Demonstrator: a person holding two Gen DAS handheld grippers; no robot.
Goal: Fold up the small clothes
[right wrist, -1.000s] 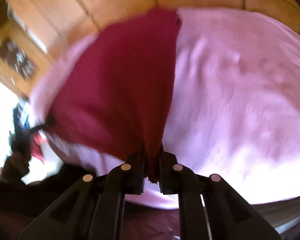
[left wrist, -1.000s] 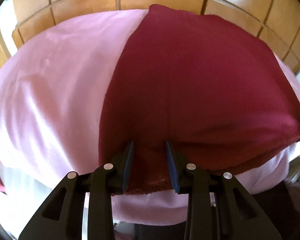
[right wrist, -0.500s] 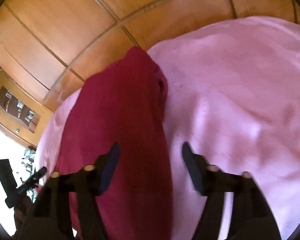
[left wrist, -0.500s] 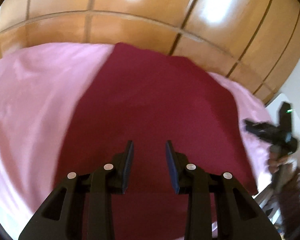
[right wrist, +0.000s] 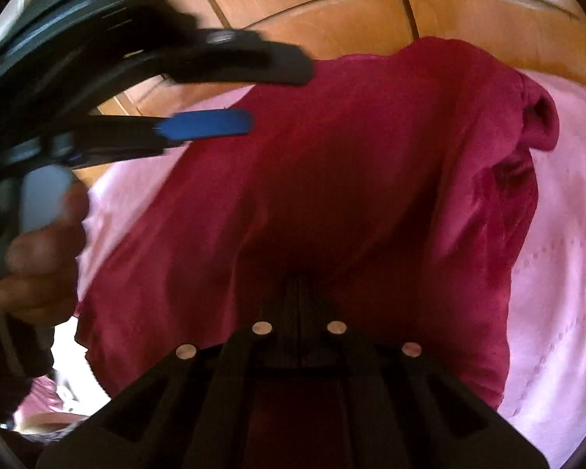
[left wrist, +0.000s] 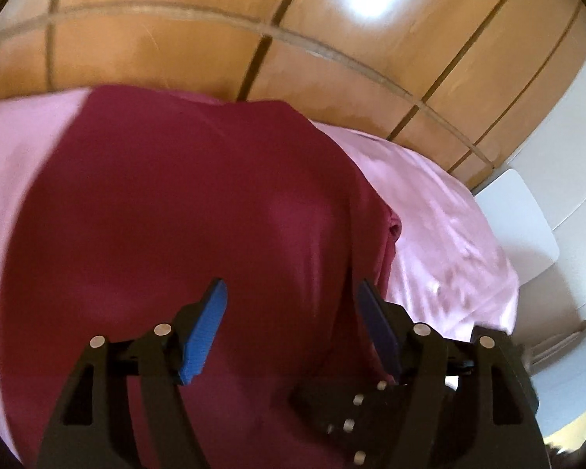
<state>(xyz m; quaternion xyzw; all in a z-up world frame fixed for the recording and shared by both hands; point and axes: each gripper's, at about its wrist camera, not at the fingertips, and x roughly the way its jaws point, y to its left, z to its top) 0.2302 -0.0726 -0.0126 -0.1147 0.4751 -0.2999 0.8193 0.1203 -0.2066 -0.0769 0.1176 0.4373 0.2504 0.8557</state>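
On the pink bed sheet (left wrist: 441, 219) lay the maroon garment (left wrist: 183, 211); left claw (left wrist: 293, 324) spread wide above it, right claw (right wrist: 299, 293) apparently clenched, empty.

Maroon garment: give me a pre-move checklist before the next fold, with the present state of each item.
1. Left gripper open, nothing between its fingers: ok.
2. Right gripper fingers together; whether they pinch the maroon garment: cannot tell.
3. Garment flat: not ok, bunched at its right edge.
4. Garment lies on the pink sheet: ok.
5. Grippers clear of each other: not ok, the left one crosses close in the right wrist view.
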